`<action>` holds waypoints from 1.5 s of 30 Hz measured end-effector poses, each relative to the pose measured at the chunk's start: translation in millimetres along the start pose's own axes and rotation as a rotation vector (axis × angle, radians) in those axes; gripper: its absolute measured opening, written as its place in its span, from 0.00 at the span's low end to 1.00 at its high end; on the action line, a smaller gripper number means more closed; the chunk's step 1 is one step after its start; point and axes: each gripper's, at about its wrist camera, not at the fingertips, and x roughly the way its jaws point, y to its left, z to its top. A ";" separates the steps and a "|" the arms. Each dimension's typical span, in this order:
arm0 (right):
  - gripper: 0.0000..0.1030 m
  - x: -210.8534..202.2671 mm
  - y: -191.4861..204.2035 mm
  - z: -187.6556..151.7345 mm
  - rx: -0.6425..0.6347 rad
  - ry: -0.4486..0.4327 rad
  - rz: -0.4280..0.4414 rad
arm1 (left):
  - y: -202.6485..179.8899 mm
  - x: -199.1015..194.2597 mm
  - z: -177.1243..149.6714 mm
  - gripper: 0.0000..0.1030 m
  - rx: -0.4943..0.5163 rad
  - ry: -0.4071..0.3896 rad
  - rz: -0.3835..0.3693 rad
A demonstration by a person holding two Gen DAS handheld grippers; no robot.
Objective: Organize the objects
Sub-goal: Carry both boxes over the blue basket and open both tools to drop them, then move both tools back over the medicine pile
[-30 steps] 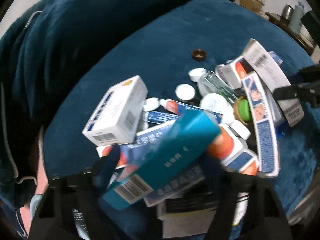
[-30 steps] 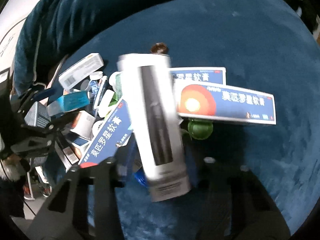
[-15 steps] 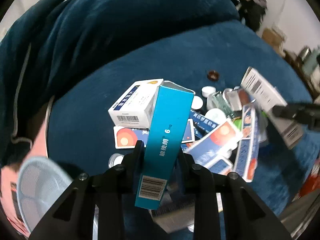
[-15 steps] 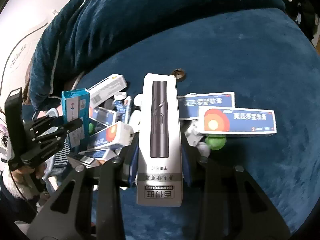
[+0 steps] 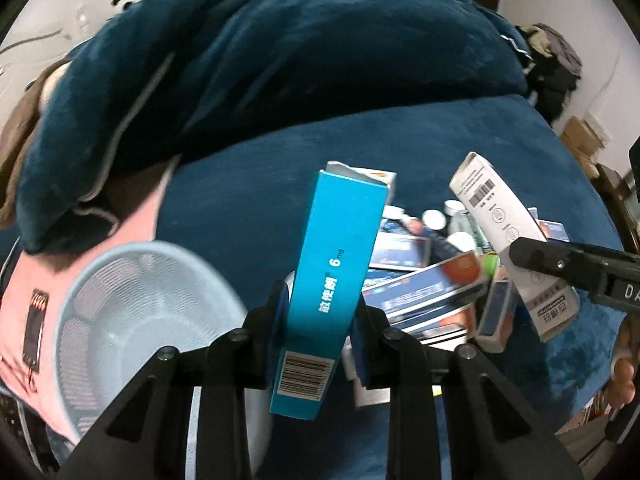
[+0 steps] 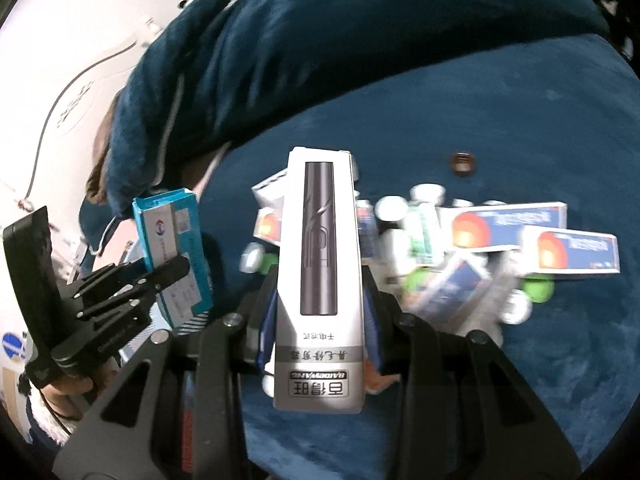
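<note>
My left gripper point(image 5: 318, 316) is shut on a tall teal box point(image 5: 334, 268) that stands upright between its pads, lifted above the blue blanket. The right wrist view shows that same teal box point(image 6: 172, 236) at the left, in the left gripper point(image 6: 172, 270). My right gripper point(image 6: 320, 312) is shut on a long white box with a dark cylinder pictured point(image 6: 320, 264), also raised. In the left wrist view this white box point(image 5: 508, 232) hangs at the right. A pile of blue-and-orange boxes point(image 6: 520, 232), small bottles and caps lies beneath both.
A pale blue mesh basket point(image 5: 132, 320) sits at lower left, beside pink fabric point(image 5: 24, 292). A rumpled dark blue duvet point(image 5: 260, 64) fills the back. A brown cap point(image 6: 463, 162) lies alone on the blanket point(image 6: 520, 112) beyond the pile.
Both grippers have risen from the pile with their boxes. The teal box turned from lying slanted to upright, and the left view swung left so the basket came into sight.
</note>
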 end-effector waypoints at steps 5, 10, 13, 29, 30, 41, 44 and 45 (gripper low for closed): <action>0.36 20.4 46.3 1.9 -0.074 0.023 0.055 | 34.7 -18.6 -7.4 0.26 -0.087 -0.013 -0.005; 0.36 43.3 90.2 3.9 -0.128 0.049 0.109 | 58.4 -40.3 -15.2 0.25 -0.174 -0.035 -0.015; 0.35 58.9 117.0 1.4 -0.169 0.071 0.137 | 82.2 -50.2 -21.4 0.25 -0.214 -0.057 0.005; 0.76 127.8 191.5 -27.2 -0.343 0.204 0.100 | 170.4 -25.7 -84.8 0.81 -0.472 0.118 0.301; 0.88 127.1 191.1 -27.0 -0.346 0.187 0.081 | 174.7 -25.9 -86.1 0.86 -0.477 0.121 0.320; 1.00 105.5 150.5 -19.4 -0.324 0.138 -0.161 | 157.5 -16.4 -90.5 0.97 -0.435 0.138 0.317; 1.00 101.8 126.9 -18.6 -0.271 0.169 -0.226 | 137.8 -16.2 -82.2 0.98 -0.401 0.124 0.294; 1.00 99.2 120.8 -18.6 -0.227 0.159 -0.263 | 131.9 -16.0 -78.5 0.98 -0.390 0.118 0.288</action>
